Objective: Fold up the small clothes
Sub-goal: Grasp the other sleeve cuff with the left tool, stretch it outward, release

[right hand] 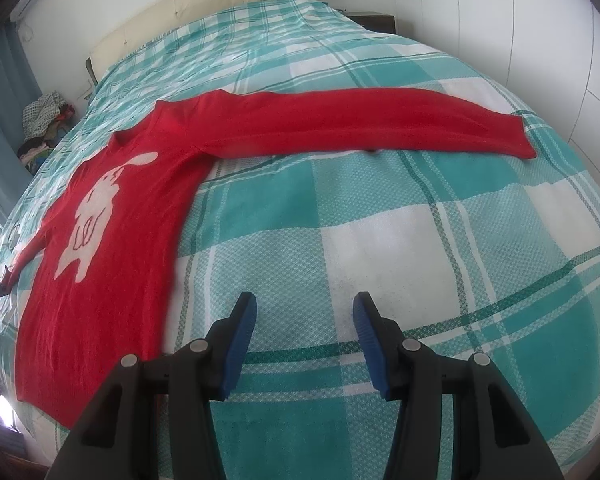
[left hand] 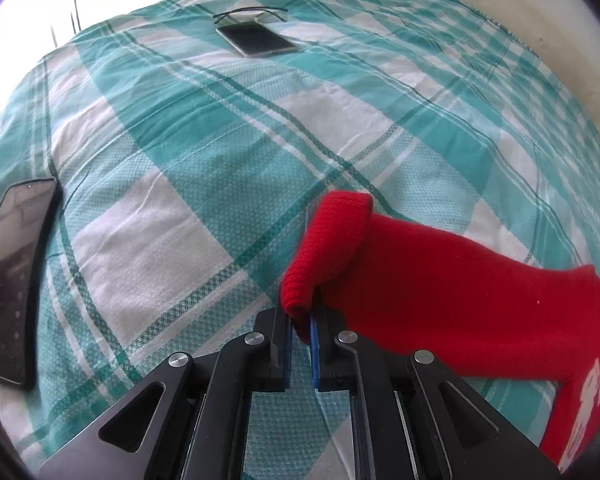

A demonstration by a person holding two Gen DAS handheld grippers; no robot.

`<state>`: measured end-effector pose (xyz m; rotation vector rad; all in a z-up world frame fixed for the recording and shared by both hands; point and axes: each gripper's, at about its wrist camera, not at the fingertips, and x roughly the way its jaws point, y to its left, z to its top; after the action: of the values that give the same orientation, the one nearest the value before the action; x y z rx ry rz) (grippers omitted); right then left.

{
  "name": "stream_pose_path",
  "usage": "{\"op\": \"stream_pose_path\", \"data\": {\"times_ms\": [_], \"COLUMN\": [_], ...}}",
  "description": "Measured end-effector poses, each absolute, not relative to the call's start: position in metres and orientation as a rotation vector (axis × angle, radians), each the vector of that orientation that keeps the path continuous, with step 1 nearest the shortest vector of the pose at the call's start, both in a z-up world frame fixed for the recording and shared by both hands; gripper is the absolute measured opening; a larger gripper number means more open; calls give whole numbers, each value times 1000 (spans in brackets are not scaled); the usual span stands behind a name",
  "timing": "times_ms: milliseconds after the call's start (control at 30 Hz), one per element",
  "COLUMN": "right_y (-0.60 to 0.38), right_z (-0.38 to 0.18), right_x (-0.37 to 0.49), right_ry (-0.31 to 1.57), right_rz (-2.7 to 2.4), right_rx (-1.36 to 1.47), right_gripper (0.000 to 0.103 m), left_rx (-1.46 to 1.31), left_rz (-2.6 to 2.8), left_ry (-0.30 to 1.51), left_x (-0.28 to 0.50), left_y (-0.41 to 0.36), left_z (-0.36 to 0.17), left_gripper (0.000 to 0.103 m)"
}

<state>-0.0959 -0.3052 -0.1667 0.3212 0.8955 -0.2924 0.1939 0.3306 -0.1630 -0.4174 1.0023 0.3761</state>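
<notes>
Nearest in the left wrist view, the left tongs (left hand: 301,326) pinch the ribbed cuff (left hand: 324,248) of a red sweater (right hand: 112,216), likely to draw that sleeve out flat or swing it inward for a fold. In the right wrist view, the right tongs (right hand: 305,320) hang half open over bare bedspread (right hand: 440,248), holding nothing, seemingly waiting their turn. The sweater lies face up on the bed, white rabbit design showing, its other sleeve (right hand: 380,120) stretched sideways. Farther off on the bed lie two phones (left hand: 256,40) (left hand: 12,272) and a pair of glasses (left hand: 250,14).
</notes>
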Motion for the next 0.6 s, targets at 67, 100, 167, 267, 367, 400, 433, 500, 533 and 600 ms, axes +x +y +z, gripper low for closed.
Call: {"op": "stream_pose_path", "data": {"times_ms": [67, 100, 167, 267, 367, 400, 433, 500, 533, 600], "right_y": [-306, -306, -305, -305, -305, -304, -304, -303, -302, -302], "right_z": [-170, -171, -172, -172, -174, -175, -174, -171, -168, -160], "right_x": [-95, -95, -94, -94, -94, -94, -94, -93, -93, -91], "right_ry": [904, 907, 911, 908, 908, 910, 911, 905, 895, 867], "right_rz": [-292, -291, -291, -290, -292, -292, -293, -296, -304, -324], "right_rx": [322, 319, 309, 307, 309, 305, 300, 289, 278, 244], "right_gripper": [50, 50, 50, 51, 53, 53, 53, 53, 53, 53], "left_rx": [-429, -429, -432, -396, -383, -357, -328, -270, -239, -175], "left_rz": [369, 372, 390, 487, 506, 501, 487, 427, 380, 268], "left_ry": [1002, 1005, 1008, 995, 1000, 999, 997, 984, 976, 966], "left_x": [192, 192, 188, 176, 162, 158, 154, 147, 143, 139], "left_y": [333, 334, 339, 357, 370, 368, 362, 340, 324, 285], "left_z": [-164, -163, -159, -152, -146, -142, -137, -125, -120, -113], "left_gripper": [7, 12, 24, 26, 26, 26, 26, 34, 39, 63]}}
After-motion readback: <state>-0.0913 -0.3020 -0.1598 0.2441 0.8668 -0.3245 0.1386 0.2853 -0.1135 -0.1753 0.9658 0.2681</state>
